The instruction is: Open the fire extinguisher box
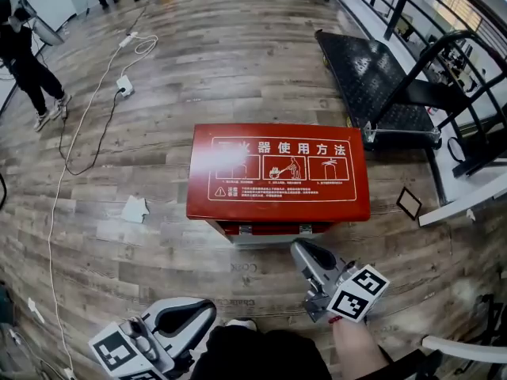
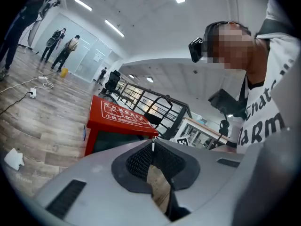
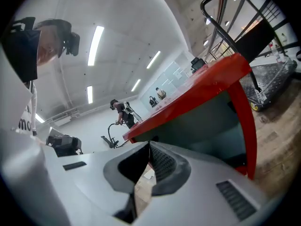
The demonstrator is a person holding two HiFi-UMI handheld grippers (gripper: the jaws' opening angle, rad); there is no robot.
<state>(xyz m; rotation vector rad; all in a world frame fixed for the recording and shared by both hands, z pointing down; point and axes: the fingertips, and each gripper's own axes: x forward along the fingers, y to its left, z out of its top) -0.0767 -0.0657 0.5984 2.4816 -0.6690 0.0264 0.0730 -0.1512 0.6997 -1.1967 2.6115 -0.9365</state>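
Floor (image 1: 238,46): grey-brown wood planks run across the whole room; the head view looks steeply down on them.
Fire extinguisher box (image 1: 277,172): a red box standing on the floor in the middle of the head view, its lid down flat and printed with white characters and three small drawings. The left claw view shows a dark front panel under the lid.
Left claw (image 1: 207,309): low at the bottom edge of the head view, well short of the box. Its own view shows the tips together with nothing between them.
Right claw (image 1: 298,248): just in front of the box's lower edge, near it but apart. Its own view shows the tips pressed together and empty, with the red lid looming close ahead.
Cable (image 1: 87,117): a white lead snakes over the planks on the left to a power strip (image 1: 124,85).
Scrap (image 1: 135,209): a crumpled white piece lies on the floor left of the box.
Cart (image 1: 368,77): a black flat cart with a tube handle stands behind the box on the right, beside a dark railing (image 1: 396,6).
Person (image 1: 24,58): dark clothes, at the far left edge.
Ceiling: white, with long strip lights (image 3: 96,44).
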